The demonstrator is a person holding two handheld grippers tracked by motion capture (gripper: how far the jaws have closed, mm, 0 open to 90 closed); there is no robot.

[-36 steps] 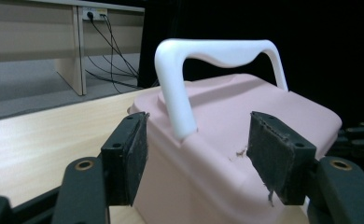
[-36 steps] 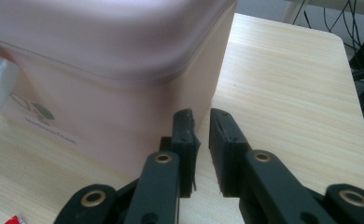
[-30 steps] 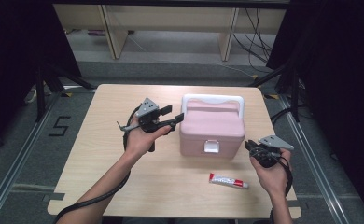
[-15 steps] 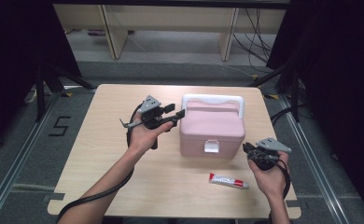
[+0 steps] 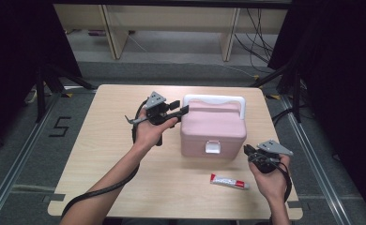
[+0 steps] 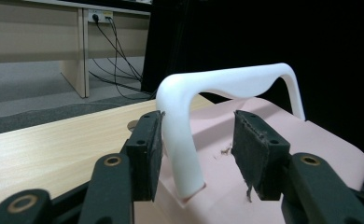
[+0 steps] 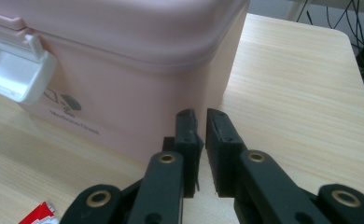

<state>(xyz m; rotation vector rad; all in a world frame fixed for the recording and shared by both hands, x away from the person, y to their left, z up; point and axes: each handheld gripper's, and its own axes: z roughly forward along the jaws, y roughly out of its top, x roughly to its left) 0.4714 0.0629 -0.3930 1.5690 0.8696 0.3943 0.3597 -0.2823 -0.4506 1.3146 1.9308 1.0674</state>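
- My left tongs (image 6: pixel 196 149) have just been closing round the white arched plastic handle (image 6: pixel 227 86) of the pink plastic box (image 5: pixel 212 126), mid bench (image 5: pixel 101 154); far pad not touching.
- Right tongs (image 7: pixel 201 135) nearly closed w/ nothing between, just beside the box's corner.

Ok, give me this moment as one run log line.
left gripper: jaws closing around white handle, one pad touching | right gripper: nearly shut, empty, beside pink box | tube: lying on table

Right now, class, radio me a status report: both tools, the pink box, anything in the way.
Left tool closing around white handle, one pad touching, not clamped. Right tool near-shut, empty, beside pink box. Lid latched. Tube lies clear.
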